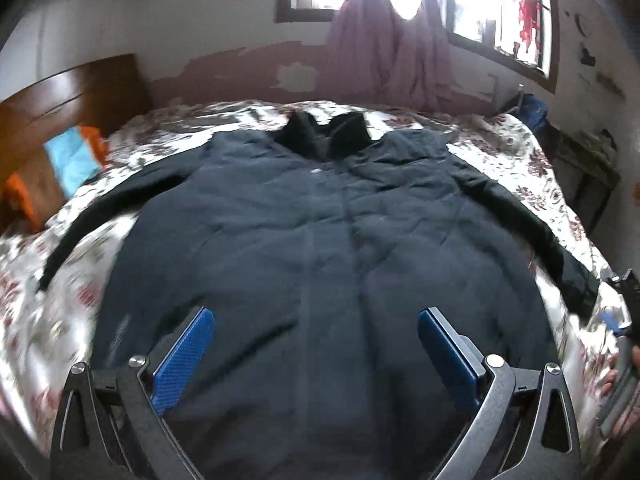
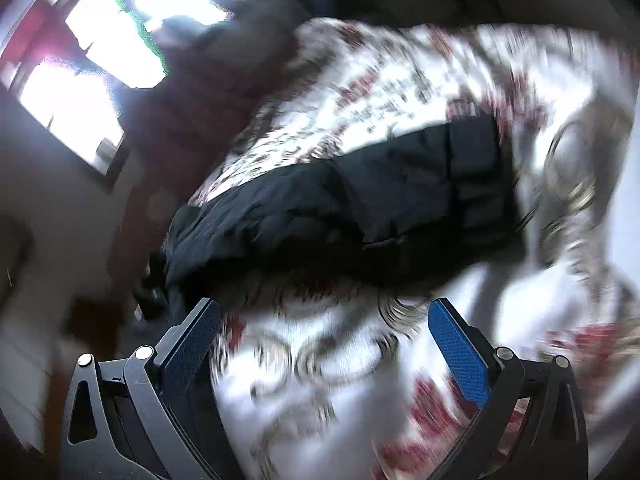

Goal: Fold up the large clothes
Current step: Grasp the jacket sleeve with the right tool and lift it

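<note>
A large dark navy jacket [image 1: 320,240] lies spread flat, front up, on a bed with a floral cover [image 1: 520,160]. Its collar is at the far side and both sleeves stretch outward. My left gripper [image 1: 316,316] is open and empty, hovering over the jacket's lower hem. My right gripper [image 2: 324,312] is open and empty above the bedcover [image 2: 340,380], just short of the jacket's right sleeve [image 2: 360,204], which crosses the blurred right wrist view. The right gripper also shows at the far right edge of the left wrist view [image 1: 624,320].
A wooden headboard [image 1: 60,100] with blue and orange cloth [image 1: 72,156] is at the left. Purple curtains [image 1: 384,48] hang under bright windows behind the bed. A dark table [image 1: 584,168] stands at the right of the bed.
</note>
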Tool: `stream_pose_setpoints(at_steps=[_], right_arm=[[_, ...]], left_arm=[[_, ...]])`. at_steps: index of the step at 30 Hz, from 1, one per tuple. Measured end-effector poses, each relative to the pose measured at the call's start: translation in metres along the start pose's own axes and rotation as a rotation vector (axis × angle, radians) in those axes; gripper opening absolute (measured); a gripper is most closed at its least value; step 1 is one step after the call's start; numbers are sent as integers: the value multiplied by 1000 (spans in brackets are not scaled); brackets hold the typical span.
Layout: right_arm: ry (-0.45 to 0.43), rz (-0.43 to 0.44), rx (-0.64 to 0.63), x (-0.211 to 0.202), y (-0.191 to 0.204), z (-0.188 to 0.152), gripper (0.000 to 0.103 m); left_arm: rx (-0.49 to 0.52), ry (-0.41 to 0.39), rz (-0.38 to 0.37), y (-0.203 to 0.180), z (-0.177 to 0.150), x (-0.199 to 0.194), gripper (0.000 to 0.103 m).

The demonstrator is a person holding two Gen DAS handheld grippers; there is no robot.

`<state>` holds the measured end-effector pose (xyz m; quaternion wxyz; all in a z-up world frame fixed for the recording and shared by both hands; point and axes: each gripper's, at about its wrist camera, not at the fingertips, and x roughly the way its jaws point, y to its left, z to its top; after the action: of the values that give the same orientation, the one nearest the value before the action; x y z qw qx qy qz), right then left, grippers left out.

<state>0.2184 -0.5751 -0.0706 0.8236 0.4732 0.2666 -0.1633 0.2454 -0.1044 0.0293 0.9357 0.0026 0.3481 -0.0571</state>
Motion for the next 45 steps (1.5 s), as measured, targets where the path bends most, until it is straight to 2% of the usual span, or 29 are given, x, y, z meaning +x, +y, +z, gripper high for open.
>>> stream_pose_setpoints(at_steps=[4, 7, 9, 12, 17, 23, 26, 29, 31, 36, 41, 45], right_arm=[[-2, -59, 72, 27, -4, 2, 102], [-11, -125, 79, 38, -7, 4, 102], [0, -118, 111, 48, -18, 8, 102], [3, -66, 169, 60, -40, 17, 102], [-28, 20, 190, 65, -53, 29, 102], [-126, 153, 320, 57, -77, 26, 101], [-139, 170, 372, 60, -85, 26, 90], [-134, 148, 412, 64, -95, 27, 72], [-124, 124, 433, 64, -100, 25, 57], [-116, 132, 472, 64, -118, 24, 34], [-157, 143, 442, 60, -116, 26, 23], [-255, 115, 302, 31, -89, 39, 18]], left_arm=[[69, -6, -13, -35, 35, 39, 103], [143, -66, -10, -69, 65, 69, 103], [157, -79, -28, -89, 84, 91, 103], [137, -46, -59, -119, 108, 126, 103], [127, -37, -7, -169, 142, 181, 103], [173, 25, 7, -209, 147, 224, 103], [222, 53, 38, -224, 135, 238, 103], [247, 83, 70, -229, 127, 250, 103], [233, 86, 62, -227, 124, 253, 103], [190, 112, 30, -221, 120, 263, 103], [129, 110, -11, -212, 116, 266, 103], [92, 121, -40, -206, 119, 264, 103]])
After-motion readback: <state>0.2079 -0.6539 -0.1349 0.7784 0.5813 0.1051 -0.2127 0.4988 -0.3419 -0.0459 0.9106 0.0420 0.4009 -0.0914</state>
